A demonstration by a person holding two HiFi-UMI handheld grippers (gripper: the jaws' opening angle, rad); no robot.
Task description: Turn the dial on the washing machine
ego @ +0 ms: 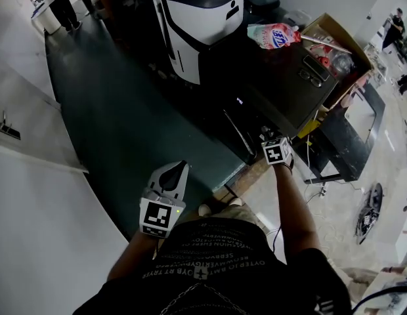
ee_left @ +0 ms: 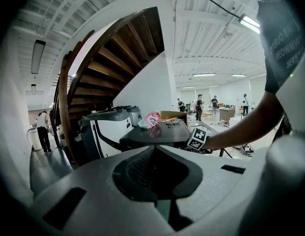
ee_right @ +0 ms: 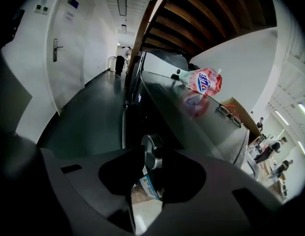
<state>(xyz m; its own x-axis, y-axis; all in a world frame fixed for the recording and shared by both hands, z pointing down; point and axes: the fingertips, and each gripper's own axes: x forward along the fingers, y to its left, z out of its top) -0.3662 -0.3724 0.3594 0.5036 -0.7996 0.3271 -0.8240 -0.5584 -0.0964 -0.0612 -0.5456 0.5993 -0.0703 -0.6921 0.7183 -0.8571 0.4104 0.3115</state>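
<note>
- Washing machine (ego: 282, 90): dark, flat-topped. All places below are given from it.
- Cardboard box (ego: 335, 38): open, just beside the machine, on the side away from the person.
- Detergent pouch (ego: 274, 35): pink, lying on the machine's top near its far edge.
- Left gripper (ego: 177, 170): well apart from the machine, fingers closed together on nothing.
- Right gripper (ego: 268, 136): at the machine's front face, fingers spread apart.
- Glasses (ego: 312, 75): on the machine's top, towards the box.
- Dial (ee_right: 152, 150): silver, on the machine's front face, between the right fingers' tips; no pad is seen pressing it.
- Progress, as judged: reach made; grip and turn apparently left. The dial's setting is unreadable.
</note>
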